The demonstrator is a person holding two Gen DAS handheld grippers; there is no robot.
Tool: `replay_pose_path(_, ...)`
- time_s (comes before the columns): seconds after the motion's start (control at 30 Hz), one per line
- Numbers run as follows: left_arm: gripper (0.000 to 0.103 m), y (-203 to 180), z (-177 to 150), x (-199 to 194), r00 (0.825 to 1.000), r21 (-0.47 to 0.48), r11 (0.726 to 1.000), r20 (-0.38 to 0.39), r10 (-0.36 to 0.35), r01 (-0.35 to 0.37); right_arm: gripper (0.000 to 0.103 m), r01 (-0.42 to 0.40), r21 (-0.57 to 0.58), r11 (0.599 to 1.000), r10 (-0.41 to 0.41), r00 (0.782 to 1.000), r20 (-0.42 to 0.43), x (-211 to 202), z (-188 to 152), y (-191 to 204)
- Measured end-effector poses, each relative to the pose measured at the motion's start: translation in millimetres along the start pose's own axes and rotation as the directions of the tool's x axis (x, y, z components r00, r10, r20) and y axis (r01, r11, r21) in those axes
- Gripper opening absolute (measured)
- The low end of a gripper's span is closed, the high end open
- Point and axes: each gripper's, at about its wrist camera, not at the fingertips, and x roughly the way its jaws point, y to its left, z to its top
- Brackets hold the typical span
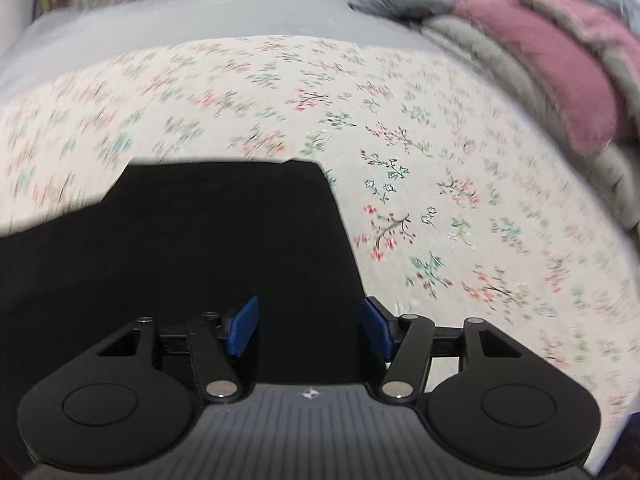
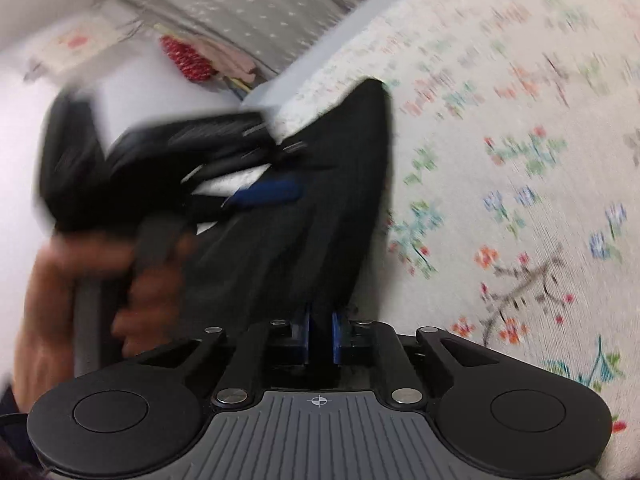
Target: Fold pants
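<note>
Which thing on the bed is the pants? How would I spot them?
Find the big bed with the flowery sheet. The pants lie flat on it, just ahead of the left gripper. They are plain black with no pattern, unlike the pink and grey blankets piled at the far right.

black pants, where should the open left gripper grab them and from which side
Probably the long straight right edge of the black pants, beside the left gripper. Come in sideways from the floral sheet, one finger over the flat edge. The right gripper already pinches the fabric.
</note>
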Motion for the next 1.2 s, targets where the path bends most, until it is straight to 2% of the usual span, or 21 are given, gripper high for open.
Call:
replay_pose_path(0.1, 0.049, -26, 23, 15, 0.997, 0.112, 0.992, -0.023, 0.068, -0.065, 0.011, 0.003, -0.044, 0.999, -0.003, 1.0, 0.013, -2, 0, 7)
replay_pose_path(0.13, 0.055, -34, 28, 20, 0.996, 0.154, 0.984, -0.023, 0.091, -0.087, 0.011, 0.005, -0.043, 0.999, -0.005, 1.0, 0.011, -2, 0, 7)
replay_pose_path(0.17, 0.058, -43, 32, 25, 0.992, 0.193, 0.975, -0.028, 0.119, -0.112, 0.011, 0.007, -0.045, 0.999, -0.007, 1.0, 0.009, -2, 0, 8)
replay_pose_path(0.23, 0.058, -58, 35, 39, 0.98, 0.277, 0.945, -0.046, 0.194, -0.174, 0.011, 0.014, -0.068, 0.998, -0.013, 1.0, 0.014, -2, 0, 12)
replay_pose_path(0.3, 0.058, -74, 34, 54, 0.954, 0.361, 0.893, -0.031, 0.299, -0.268, 0.011, 0.016, -0.102, 0.995, -0.013, 1.0, 0.028, -3, 2, 18)
replay_pose_path(0.37, 0.058, -83, 30, 68, 0.91, 0.431, 0.822, -0.003, 0.415, -0.373, 0.011, 0.012, -0.126, 0.992, -0.007, 0.999, 0.038, -4, 3, 26)
replay_pose_path(0.4, 0.058, -85, 27, 74, 0.894, 0.457, 0.793, 0.009, 0.448, -0.402, 0.011, 0.009, -0.131, 0.991, -0.004, 0.999, 0.04, -6, 2, 28)
replay_pose_path(0.47, 0.057, -87, 25, 81, 0.877, 0.494, 0.756, 0.029, 0.48, -0.43, 0.011, 0.01, -0.137, 0.991, -0.005, 0.999, 0.037, -9, 1, 31)
replay_pose_path(0.5, 0.054, -89, 23, 83, 0.867, 0.515, 0.732, 0.045, 0.496, -0.445, 0.011, 0.016, -0.137, 0.99, -0.012, 0.999, 0.035, -10, 1, 30)
replay_pose_path(0.53, 0.043, -92, 23, 85, 0.86, 0.533, 0.713, 0.053, 0.508, -0.455, 0.011, 0.021, -0.133, 0.991, -0.017, 0.999, 0.031, -8, 2, 30)
replay_pose_path(0.57, 0.023, -92, 24, 85, 0.854, 0.546, 0.7, 0.055, 0.517, -0.459, 0.01, 0.023, -0.128, 0.992, -0.02, 0.999, 0.026, -8, 2, 29)
replay_pose_path(0.6, 0.009, -92, 23, 88, 0.853, 0.556, 0.696, 0.045, 0.52, -0.454, 0.01, 0.024, -0.126, 0.992, -0.022, 1.0, 0.023, -11, 3, 26)
replay_pose_path(0.63, 0.0, -91, 25, 90, 0.85, 0.555, 0.697, 0.034, 0.526, -0.454, 0.01, 0.026, -0.125, 0.992, -0.024, 1.0, 0.02, -13, 4, 25)
replay_pose_path(0.67, 0.0, -91, 24, 91, 0.847, 0.547, 0.699, 0.036, 0.531, -0.461, 0.01, 0.027, -0.121, 0.992, -0.024, 1.0, 0.018, -12, 5, 26)
replay_pose_path(0.7, 0.0, -88, 26, 89, 0.851, 0.527, 0.713, 0.039, 0.524, -0.463, 0.01, 0.025, -0.117, 0.993, -0.023, 1.0, 0.018, -14, 6, 26)
replay_pose_path(0.8, 0.0, -76, 41, 73, 0.878, 0.386, 0.805, 0.029, 0.477, -0.45, 0.009, 0.01, -0.11, 0.994, -0.007, 1.0, 0.026, -21, 15, 28)
replay_pose_path(0.9, 0.0, -62, 61, 49, 0.921, 0.225, 0.896, 0.014, 0.39, -0.383, 0.008, -0.027, -0.094, 0.995, 0.031, 0.999, 0.035, -32, 23, 21)
replay_pose_path(1.0, 0.0, -41, 79, 25, 0.957, 0.047, 0.956, 0.009, 0.288, -0.289, 0.007, -0.039, -0.116, 0.993, 0.047, 0.997, 0.065, -48, 31, 22)
replay_pose_path(1.07, 0.0, -40, 84, 9, 0.968, -0.015, 0.968, 0.027, 0.251, -0.251, 0.007, -0.043, -0.113, 0.993, 0.053, 0.995, 0.084, -59, 37, 20)
replay_pose_path(1.2, 0.0, -53, 96, -13, 0.974, -0.093, 0.974, 0.071, 0.213, -0.206, 0.007, -0.018, -0.089, 0.996, 0.028, 0.993, 0.116, -78, 49, 18)
